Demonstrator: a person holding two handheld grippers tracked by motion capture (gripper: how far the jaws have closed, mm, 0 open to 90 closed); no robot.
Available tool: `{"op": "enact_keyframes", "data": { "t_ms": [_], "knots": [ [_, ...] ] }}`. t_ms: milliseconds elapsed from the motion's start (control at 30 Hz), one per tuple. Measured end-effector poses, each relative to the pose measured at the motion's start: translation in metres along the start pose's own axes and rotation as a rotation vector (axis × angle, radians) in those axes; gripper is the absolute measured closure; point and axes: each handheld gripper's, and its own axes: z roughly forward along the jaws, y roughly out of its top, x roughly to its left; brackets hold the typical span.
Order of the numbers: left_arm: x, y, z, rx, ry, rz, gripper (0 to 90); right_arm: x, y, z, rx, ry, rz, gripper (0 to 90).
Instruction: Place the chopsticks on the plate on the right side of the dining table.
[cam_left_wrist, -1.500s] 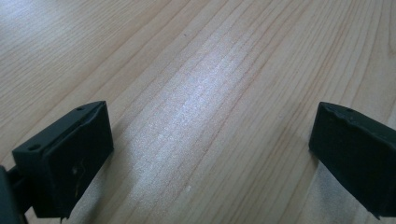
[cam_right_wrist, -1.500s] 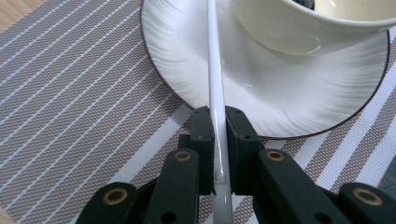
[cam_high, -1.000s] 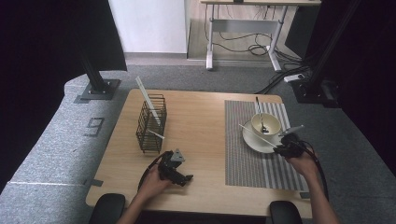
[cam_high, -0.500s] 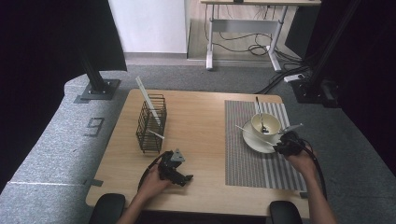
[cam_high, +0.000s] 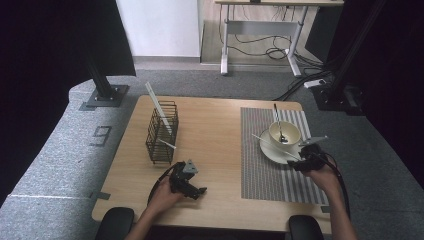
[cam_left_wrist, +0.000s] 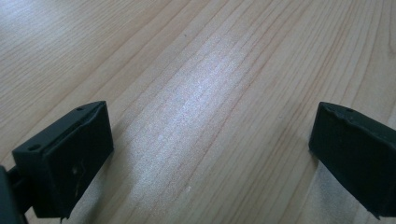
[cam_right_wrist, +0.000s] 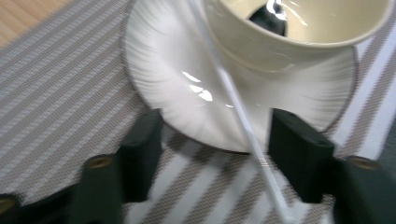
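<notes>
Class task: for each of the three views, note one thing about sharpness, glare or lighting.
High view: sharp, evenly lit table, dark surroundings at both sides. Left gripper view: a pale sheen runs across the wood between the open jaws, whose near parts are soft. Right gripper view: blurred throughout; bright glints on the saucer, and the white stick across it is smeared.

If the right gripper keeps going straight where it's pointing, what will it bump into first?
Probably the white stick lying between the right gripper's open jaws, then the saucer rim just beyond, with the cup standing on it. Depth is hard to judge, so the order is a guess.
</notes>
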Motion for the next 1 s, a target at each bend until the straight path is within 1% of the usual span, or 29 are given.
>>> {"op": "enact_keyframes", "data": {
  "t_ms": [33,67,100,133,233,267,333,467,533,600,633,800,967,1000],
  "knots": [
    [0.000,0.000,0.000,0.000,0.000,0.000,0.0,0.004,0.000,-0.001,-0.009,-0.006,0.003,27.0],
    [0.000,0.000,0.000,0.000,0.000,0.000,0.0,0.008,-0.001,-0.002,-0.028,-0.019,0.009,22.5],
    [0.000,0.000,0.000,-0.001,0.000,0.000,0.0,0.011,-0.002,-0.002,-0.054,-0.025,0.024,19.9],
    [0.000,0.000,0.000,-0.001,0.000,0.000,0.0,0.015,-0.002,-0.003,-0.080,-0.023,0.052,19.7],
    [0.000,0.000,0.000,-0.001,0.000,0.000,0.0,0.022,-0.003,-0.003,-0.123,-0.043,0.084,13.8],
    [0.000,0.000,0.000,-0.001,0.000,0.000,0.0,0.024,-0.002,-0.002,-0.124,-0.052,0.099,13.4],
    [0.000,0.000,0.000,-0.001,0.000,0.000,0.0,0.027,-0.001,0.000,-0.127,-0.071,0.105,12.0],
    [0.000,0.000,0.000,-0.001,0.000,0.000,0.0,0.030,-0.004,0.006,-0.120,-0.068,0.135,5.7],
    [0.000,0.000,0.000,0.000,0.000,0.000,0.0,0.030,-0.009,0.009,-0.133,-0.069,0.153,4.1],
    [0.000,0.000,0.000,0.000,0.000,0.000,0.0,0.029,-0.011,0.011,-0.116,-0.059,0.151,4.0],
    [0.000,0.000,0.000,0.000,0.000,0.000,0.0,0.028,-0.013,0.012,-0.114,-0.062,0.156,3.9],
    [0.000,0.000,0.000,0.000,-0.001,0.001,0.0,0.030,-0.020,0.016,-0.118,-0.057,0.159,3.8],
    [0.000,0.000,0.000,0.000,-0.002,0.003,0.0,0.033,-0.024,0.020,-0.107,-0.052,0.153,4.0],
    [0.000,0.000,0.000,0.000,-0.002,0.003,0.0,0.032,-0.025,0.021,-0.109,-0.052,0.158,4.0]
  ]
}}
